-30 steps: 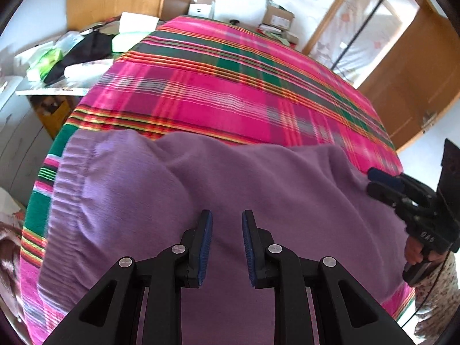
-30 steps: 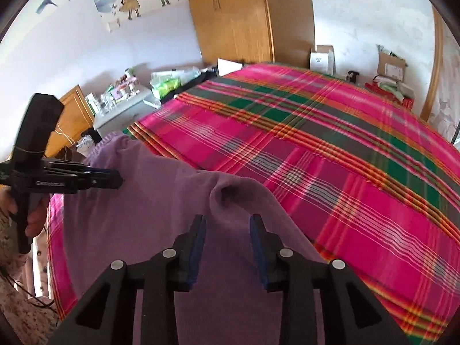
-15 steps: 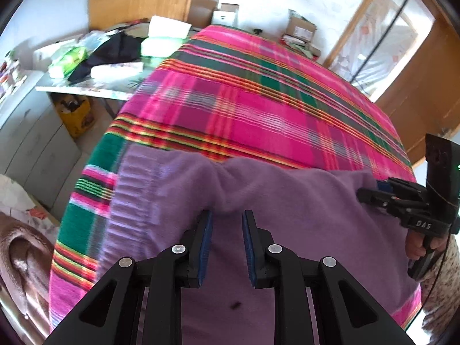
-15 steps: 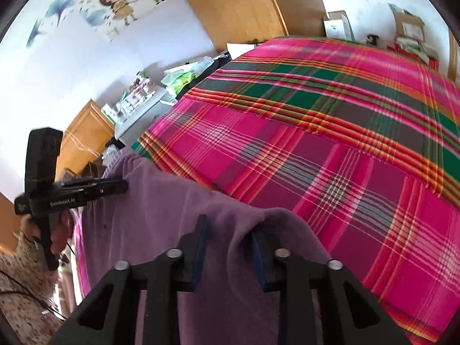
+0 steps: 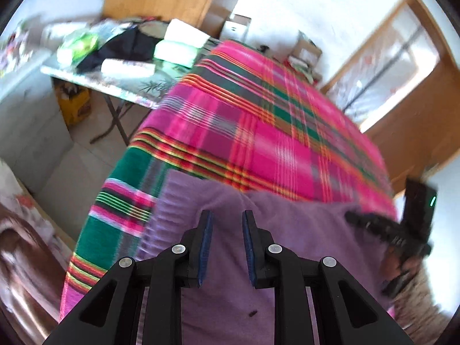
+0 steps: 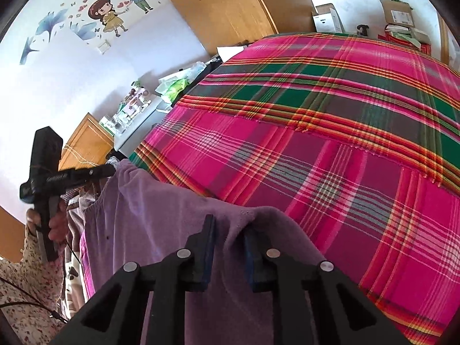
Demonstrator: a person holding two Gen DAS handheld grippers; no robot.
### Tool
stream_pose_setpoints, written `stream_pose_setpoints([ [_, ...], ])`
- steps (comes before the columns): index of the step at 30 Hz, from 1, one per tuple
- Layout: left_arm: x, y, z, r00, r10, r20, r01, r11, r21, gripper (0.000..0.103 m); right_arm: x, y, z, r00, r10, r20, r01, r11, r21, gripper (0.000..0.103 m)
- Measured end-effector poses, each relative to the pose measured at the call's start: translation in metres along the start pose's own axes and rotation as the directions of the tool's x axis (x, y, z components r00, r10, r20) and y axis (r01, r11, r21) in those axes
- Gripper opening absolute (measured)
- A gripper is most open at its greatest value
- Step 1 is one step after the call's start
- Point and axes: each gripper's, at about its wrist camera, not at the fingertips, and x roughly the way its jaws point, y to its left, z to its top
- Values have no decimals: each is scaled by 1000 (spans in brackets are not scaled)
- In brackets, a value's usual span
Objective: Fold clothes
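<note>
Clearly the purple garment [image 6: 161, 224] lies at the near end of the bed [image 6: 330, 132], spread over the pink and green plaid blanket [image 5: 258, 132], with its near part running off the bed edge toward the person. Each hand-held gripper has a pinch of it. The right hand-held gripper [image 6: 228, 240] is clamped on a raised fold of the cloth, which bunches up between its blue pads. The left hand-held gripper [image 5: 224, 235] sits at the garment's far edge with cloth between its fingers; a gap shows between the pads in its own view, yet seen from the right wrist it looks pinched on the hem, so I judge it to be gripping the cloth too.

Both pinches appear lifted at the same far edge, which suits carrying that edge over for a fold, though the pictures do not settle which fold this is. To do it well, both grips should travel together and level, keeping the cloth taut between them so the edge stays straight. The fabric looks soft and thick, so it may sag in the middle. The left view is blurred, so finer detail there cannot be told. A cluttered bench [image 5: 115, 80] stands beside the bed, well clear.
</note>
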Motion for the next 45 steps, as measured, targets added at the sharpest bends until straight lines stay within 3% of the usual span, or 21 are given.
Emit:
stream_pose_setpoints([
  [4, 2, 18, 15, 999, 38, 2, -38, 997, -62, 22, -3, -2, 1, 1000, 5, 15, -5, 1000, 14, 17],
  [6, 9, 20, 16, 998, 51, -26, -53, 996, -76, 22, -8, -2, 2, 999, -4, 31, 4, 1000, 17, 7],
  [8, 12, 19, 14, 996, 80, -31, -82, 995, -64, 29, -10, -2, 3, 999, -8, 36, 8, 1000, 15, 6],
  [13, 17, 13, 8, 988, 151, -23, -151, 988, -19, 36, -12, 3, 10, 998, -45, 38, 46, 999, -4, 5],
  [17, 20, 7, 4, 979, 204, -9, -204, 979, 24, 38, 0, 2, 17, 995, -102, -10, 102, 994, -44, 5],
  [23, 23, 11, 4, 976, 216, -19, -216, 976, 14, 41, 13, -12, 18, 995, -79, -57, 77, 996, -34, 4],
  [30, 19, 4, 5, 966, 257, -17, -257, 966, 19, 42, -25, -16, 11, 991, -133, -26, 132, 990, -52, 10],
  [34, 3, -13, 5, 956, 289, 54, -292, 955, 55, 41, -61, -27, -4, 985, -173, 17, 173, 984, -34, 10],
  [39, -10, -54, 8, 973, 205, 108, -219, 965, 144, 41, -85, -43, -35, 973, -230, 17, 231, 973, -23, 10],
  [43, 9, -94, 8, 992, 116, 46, -123, 963, 238, 41, -87, -44, -47, 970, -241, 10, 241, 969, -49, 10],
  [45, 26, -115, 5, 997, 79, -7, -74, 958, 279, 41, -84, -41, -47, 969, -245, 9, 245, 966, -77, 17],
])
